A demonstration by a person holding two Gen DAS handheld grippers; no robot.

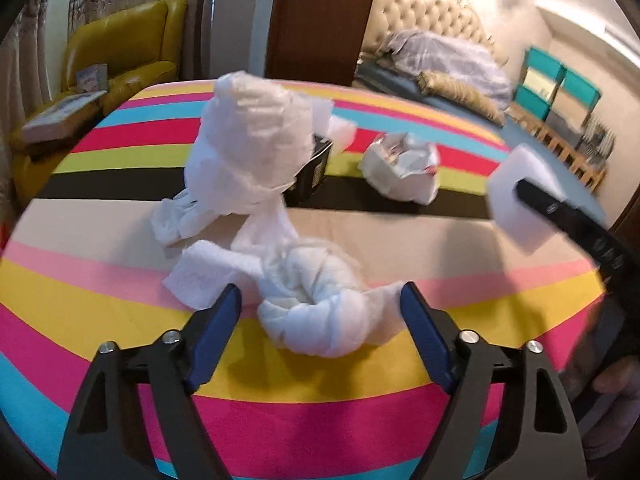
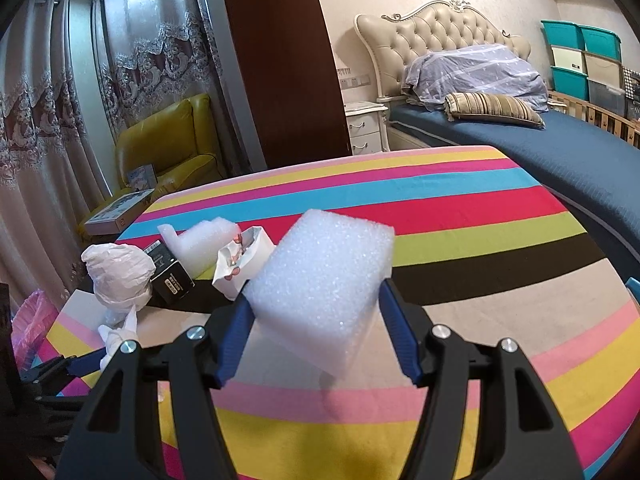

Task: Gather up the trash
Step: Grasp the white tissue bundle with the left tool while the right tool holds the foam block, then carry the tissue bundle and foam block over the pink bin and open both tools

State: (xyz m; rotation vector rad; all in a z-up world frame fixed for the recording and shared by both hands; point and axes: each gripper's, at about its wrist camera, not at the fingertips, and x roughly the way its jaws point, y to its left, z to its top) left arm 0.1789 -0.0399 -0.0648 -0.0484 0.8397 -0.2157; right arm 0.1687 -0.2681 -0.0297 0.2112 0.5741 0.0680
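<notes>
- The left gripper (image 1: 320, 312) stands with its jaws apart, one on each side of a twisted white tissue (image 1: 316, 316) lying on the striped tablecloth (image 1: 360, 376). The pads do not appear to press the tissue yet; nothing is held.
- The right gripper (image 2: 316, 320) is clamped on a white foam block (image 2: 324, 284), carried clear of the cloth at a tilt.
- Other trash lies further back: a crumpled paper wad (image 1: 248, 140), a black box (image 1: 314, 168) touching it, and a crushed white packet (image 1: 400, 172) just beside the box.
- Step in hand, as judged: pinch the twisted tissue. Keep the knotted part centred between the pads and lower the tips to the cloth before closing, so the soft paper is gathered and not merely brushed.
- Risk: a loose tail of the tissue runs toward the wad, so a lift may drag it. The cloth may also be caught up.
- Hard to make out: the left wrist view is blurred, so contact between pads and tissue cannot be confirmed.
- The pink bag (image 2: 30, 320) at the left edge of the right wrist view is cut off; whether it is the bin cannot be told.
- The box is partly hidden behind the wad.
</notes>
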